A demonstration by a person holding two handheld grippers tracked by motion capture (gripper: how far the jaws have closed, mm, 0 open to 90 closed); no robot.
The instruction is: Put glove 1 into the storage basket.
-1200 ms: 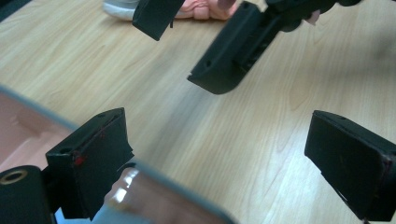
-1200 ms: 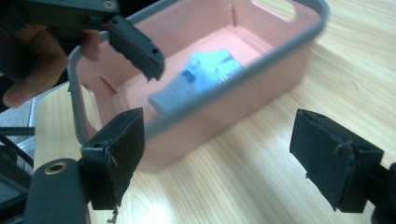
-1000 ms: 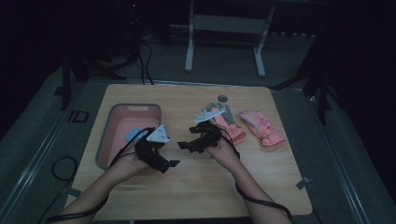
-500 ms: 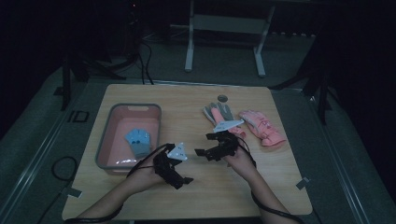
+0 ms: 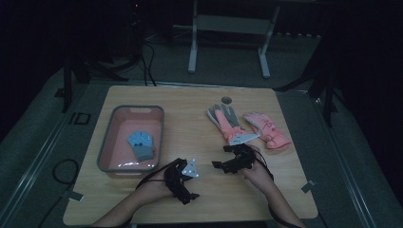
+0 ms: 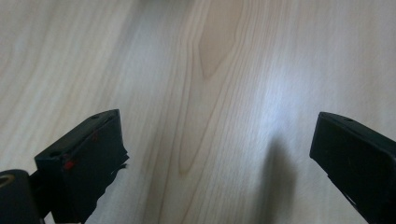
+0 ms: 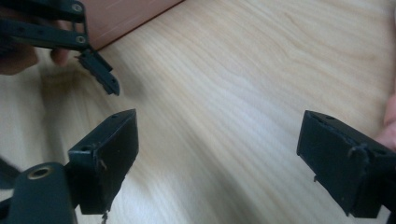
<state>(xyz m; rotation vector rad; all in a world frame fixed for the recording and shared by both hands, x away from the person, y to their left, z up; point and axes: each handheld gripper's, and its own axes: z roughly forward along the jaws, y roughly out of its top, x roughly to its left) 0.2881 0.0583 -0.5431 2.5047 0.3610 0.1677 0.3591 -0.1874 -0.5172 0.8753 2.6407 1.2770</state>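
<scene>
Both our tongs have drawn back to the near table edge: left tongs [image 5: 190, 187] wide and empty, right tongs [image 5: 223, 159] likewise. Beyond the left, the blue knitted glove [image 5: 141, 145] lies in the pink plastic tub [image 5: 135, 110].

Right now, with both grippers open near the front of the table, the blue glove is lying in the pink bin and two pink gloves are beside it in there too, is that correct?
Not quite: the two pink gloves lie on the table, right of the pink bin; the blue glove lies there alone, as the high view shows.
</scene>
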